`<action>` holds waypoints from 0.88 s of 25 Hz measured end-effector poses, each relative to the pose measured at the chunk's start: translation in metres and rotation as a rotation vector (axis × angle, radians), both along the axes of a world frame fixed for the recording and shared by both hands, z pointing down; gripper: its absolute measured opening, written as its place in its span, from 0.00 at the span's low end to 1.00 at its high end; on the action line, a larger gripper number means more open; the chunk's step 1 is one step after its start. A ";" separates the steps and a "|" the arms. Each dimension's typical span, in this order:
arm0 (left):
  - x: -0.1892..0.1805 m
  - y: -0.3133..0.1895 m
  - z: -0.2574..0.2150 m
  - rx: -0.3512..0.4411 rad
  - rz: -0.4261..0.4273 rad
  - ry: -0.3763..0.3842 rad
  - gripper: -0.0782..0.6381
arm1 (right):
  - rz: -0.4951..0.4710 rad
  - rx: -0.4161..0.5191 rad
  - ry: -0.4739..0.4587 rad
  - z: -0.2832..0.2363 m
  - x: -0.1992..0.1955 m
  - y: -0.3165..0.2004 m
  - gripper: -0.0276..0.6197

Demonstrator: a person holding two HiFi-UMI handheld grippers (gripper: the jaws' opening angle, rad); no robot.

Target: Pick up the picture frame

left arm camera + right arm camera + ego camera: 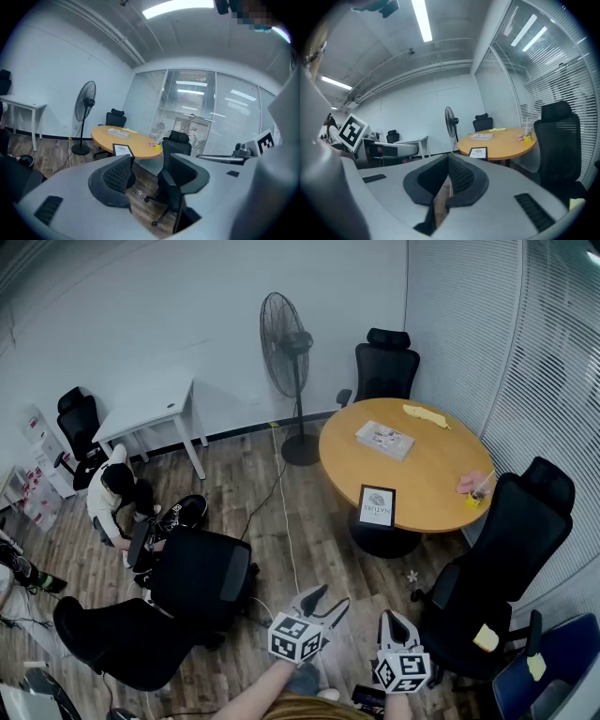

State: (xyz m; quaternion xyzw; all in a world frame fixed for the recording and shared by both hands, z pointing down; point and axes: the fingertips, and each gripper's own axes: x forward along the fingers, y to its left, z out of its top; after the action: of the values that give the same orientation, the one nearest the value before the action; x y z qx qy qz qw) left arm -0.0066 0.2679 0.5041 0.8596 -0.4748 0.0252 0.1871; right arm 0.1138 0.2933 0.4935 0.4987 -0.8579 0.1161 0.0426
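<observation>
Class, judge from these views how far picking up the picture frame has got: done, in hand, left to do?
Done: nothing; the picture frame stands untouched at the near edge of the round table. In hand: both grippers are empty and short of the table, left gripper open, right gripper shut. Left: approach, grasp, lift.
</observation>
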 end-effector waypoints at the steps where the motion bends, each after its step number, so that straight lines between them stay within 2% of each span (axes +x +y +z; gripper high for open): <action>1: 0.000 -0.001 -0.001 0.000 -0.003 0.004 0.48 | -0.003 0.003 0.002 0.001 0.000 -0.001 0.06; 11: -0.011 0.002 -0.015 0.024 -0.025 0.043 0.47 | -0.020 0.027 0.029 -0.009 -0.009 0.004 0.06; 22: -0.026 0.008 -0.008 0.002 -0.044 0.057 0.46 | 0.015 0.013 0.038 -0.002 -0.007 0.002 0.06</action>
State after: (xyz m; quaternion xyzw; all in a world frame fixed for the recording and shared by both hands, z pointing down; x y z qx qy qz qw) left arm -0.0322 0.2761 0.4966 0.8494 -0.4883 -0.0040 0.2000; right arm 0.1065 0.2958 0.4913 0.5074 -0.8540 0.1015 0.0547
